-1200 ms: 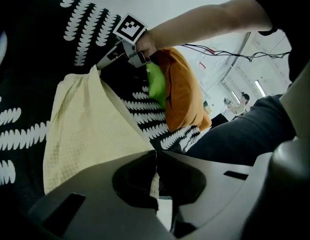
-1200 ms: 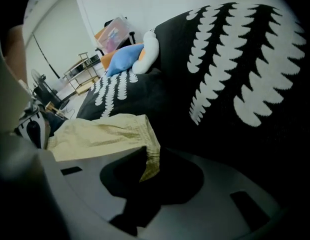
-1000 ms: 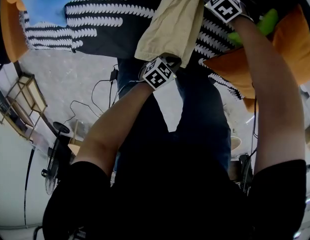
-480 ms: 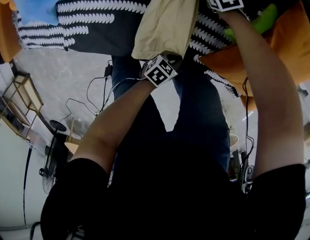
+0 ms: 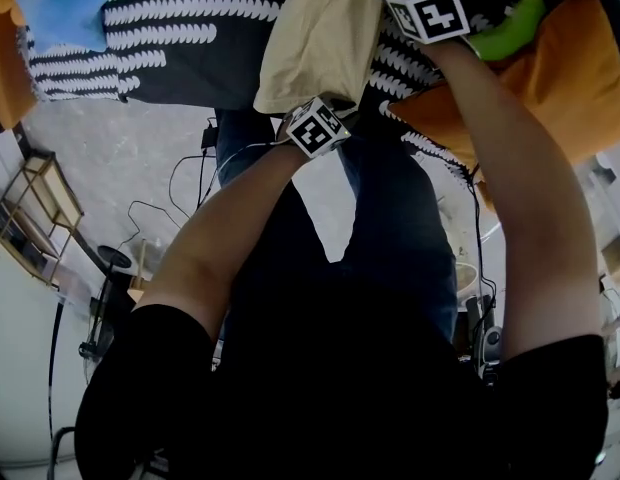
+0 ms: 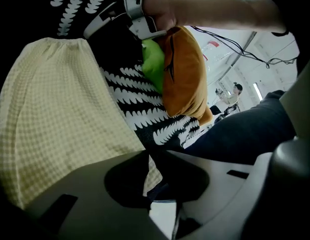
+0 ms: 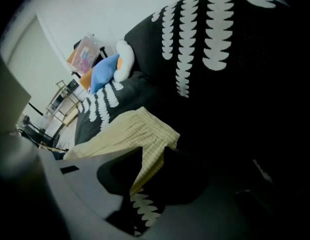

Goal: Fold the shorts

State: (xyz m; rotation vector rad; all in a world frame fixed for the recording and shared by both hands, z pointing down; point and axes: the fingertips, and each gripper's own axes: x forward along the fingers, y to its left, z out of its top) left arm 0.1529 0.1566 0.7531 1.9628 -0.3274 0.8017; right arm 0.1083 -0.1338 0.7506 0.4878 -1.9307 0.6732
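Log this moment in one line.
shorts: on patterned blanket | left gripper: jaws just opened, fabric between | right gripper: jaws just closing, fabric between

Dim indoor light, fisheye edges, blur

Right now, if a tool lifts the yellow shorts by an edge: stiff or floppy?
Likely floppy: the shorts trail a limp fold at one corner. Probably light: the cloth looks thin. Might drag, not slide, on the patterned cover.

The shorts (image 5: 315,38) lie on the bed cover (image 5: 180,38), with a cushion (image 5: 530,88) near on their right and a plush toy (image 5: 60,8) well off to their left.
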